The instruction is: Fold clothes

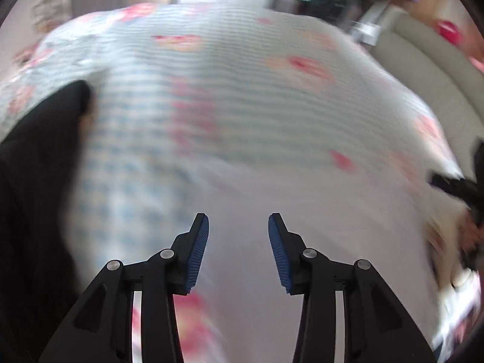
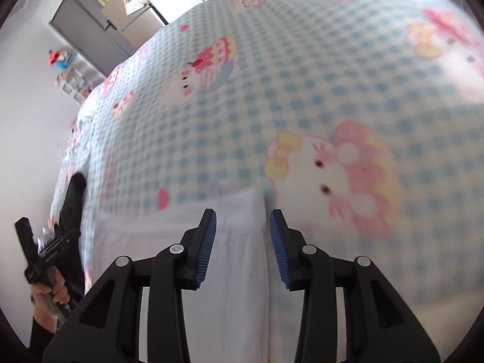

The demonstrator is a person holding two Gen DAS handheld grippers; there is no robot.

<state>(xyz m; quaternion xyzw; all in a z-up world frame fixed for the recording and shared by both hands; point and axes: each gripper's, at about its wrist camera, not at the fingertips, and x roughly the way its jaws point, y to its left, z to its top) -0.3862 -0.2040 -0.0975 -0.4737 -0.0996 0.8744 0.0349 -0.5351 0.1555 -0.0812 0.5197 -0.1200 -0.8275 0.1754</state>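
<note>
Just ahead, the white garment (image 2: 181,242) lay flat on the checked bedspread (image 2: 272,90), my right claw (image 2: 243,248) and left claw (image 1: 238,251) both spread, empty; I judged an edge at twelve o'clock worth pinching squarely.

two tools (image 1: 238,227) (image 2: 243,224), perhaps one white garment (image 2: 187,242), one bedspread (image 2: 272,90)

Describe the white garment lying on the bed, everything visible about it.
The white garment is plain, thin-looking cloth, lying flat on the blue-checked cartoon bedsheet. In the right wrist view its far edge is straight, with a small tab-like bump near the corner, and its right edge runs down between the right tool's open fingers. In the blurred left wrist view it spreads pale beneath the left tool, also open. Neither tool visibly grips it; contact cannot be told.
</note>
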